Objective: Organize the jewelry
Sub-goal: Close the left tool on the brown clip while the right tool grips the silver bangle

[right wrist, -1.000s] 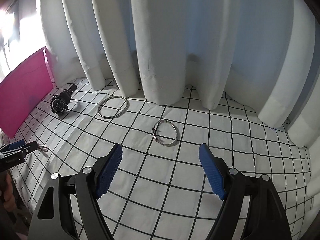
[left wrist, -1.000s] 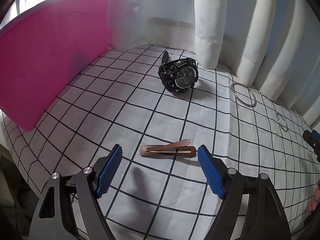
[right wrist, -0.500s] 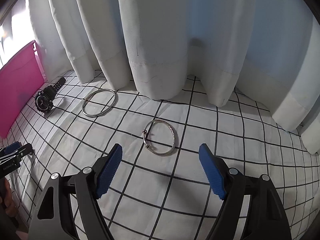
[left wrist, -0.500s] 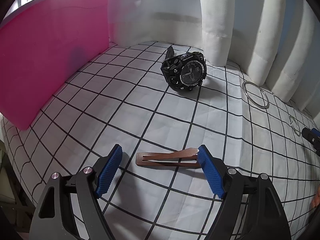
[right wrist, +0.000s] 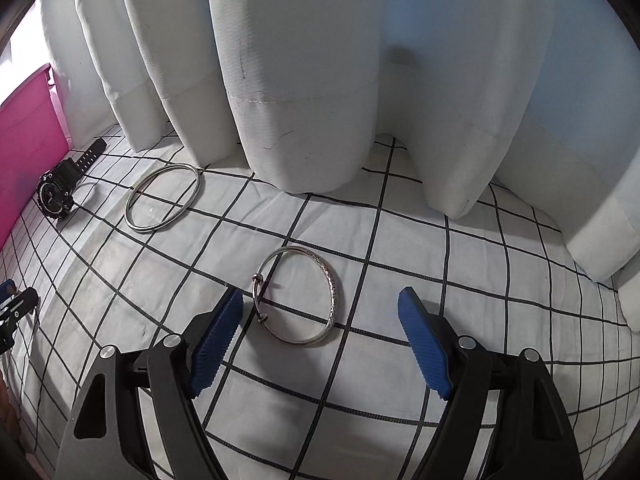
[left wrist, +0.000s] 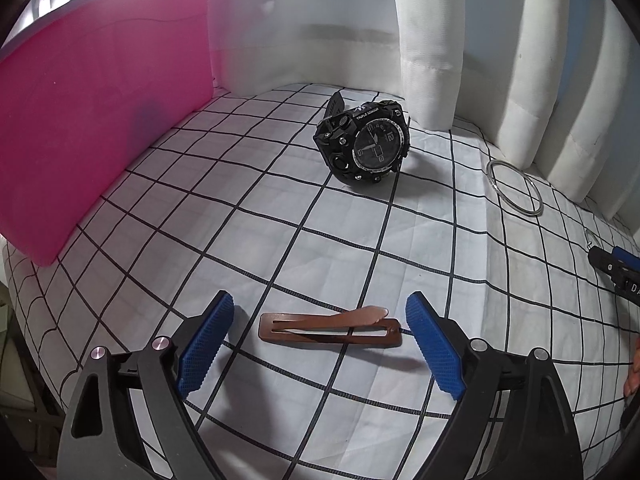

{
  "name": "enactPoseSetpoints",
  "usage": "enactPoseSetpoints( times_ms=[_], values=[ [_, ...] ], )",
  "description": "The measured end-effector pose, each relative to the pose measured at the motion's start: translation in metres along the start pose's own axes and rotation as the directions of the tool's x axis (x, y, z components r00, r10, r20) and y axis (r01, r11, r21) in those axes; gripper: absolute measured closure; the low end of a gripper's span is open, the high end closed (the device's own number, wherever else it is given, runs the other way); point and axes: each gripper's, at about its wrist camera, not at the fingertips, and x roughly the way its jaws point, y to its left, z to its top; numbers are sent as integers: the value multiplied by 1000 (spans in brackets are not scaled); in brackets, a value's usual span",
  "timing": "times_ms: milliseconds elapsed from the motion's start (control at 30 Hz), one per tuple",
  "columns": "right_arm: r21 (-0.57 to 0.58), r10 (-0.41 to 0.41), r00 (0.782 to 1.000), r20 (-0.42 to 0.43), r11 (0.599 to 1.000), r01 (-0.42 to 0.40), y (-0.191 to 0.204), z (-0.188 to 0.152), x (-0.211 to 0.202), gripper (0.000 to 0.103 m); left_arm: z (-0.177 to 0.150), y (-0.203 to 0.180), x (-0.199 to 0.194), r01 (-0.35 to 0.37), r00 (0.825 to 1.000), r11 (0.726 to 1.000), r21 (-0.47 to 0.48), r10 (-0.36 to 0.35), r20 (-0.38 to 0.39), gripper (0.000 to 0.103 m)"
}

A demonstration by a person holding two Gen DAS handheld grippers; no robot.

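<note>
A brown metal hair clip (left wrist: 330, 329) lies flat on the checked cloth, between the open blue pads of my left gripper (left wrist: 320, 338), not gripped. A black wristwatch (left wrist: 363, 145) lies beyond it; it also shows in the right wrist view (right wrist: 58, 192). My right gripper (right wrist: 320, 328) is open around a silver cuff bangle (right wrist: 298, 300) that lies on the cloth, nearer the left pad. A larger plain silver bangle (right wrist: 162, 197) lies further back left; it also shows in the left wrist view (left wrist: 514, 187).
A pink box (left wrist: 92, 100) stands along the left side of the cloth. White curtain folds (right wrist: 300, 80) hang along the back. The other gripper's tip shows at each view's edge (left wrist: 616, 266).
Both grippers moved forward and down. The hair clip now lies between the left pads, and the cuff bangle between the right pads. Both stay open.
</note>
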Motion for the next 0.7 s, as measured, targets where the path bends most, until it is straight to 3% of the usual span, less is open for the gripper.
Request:
enactPoseSetpoints(
  times_ms=[100,700],
  values=[
    [23,-11,1000,-21,1000,12,-3,3,6,9,0,-1,4,-11,1000,1000,-3,11,-8,7],
    [13,-3,1000,-26,1000,3,15,14,18,10,1,0,6,-16,1000,1000,-4,16,-9,6]
  ],
)
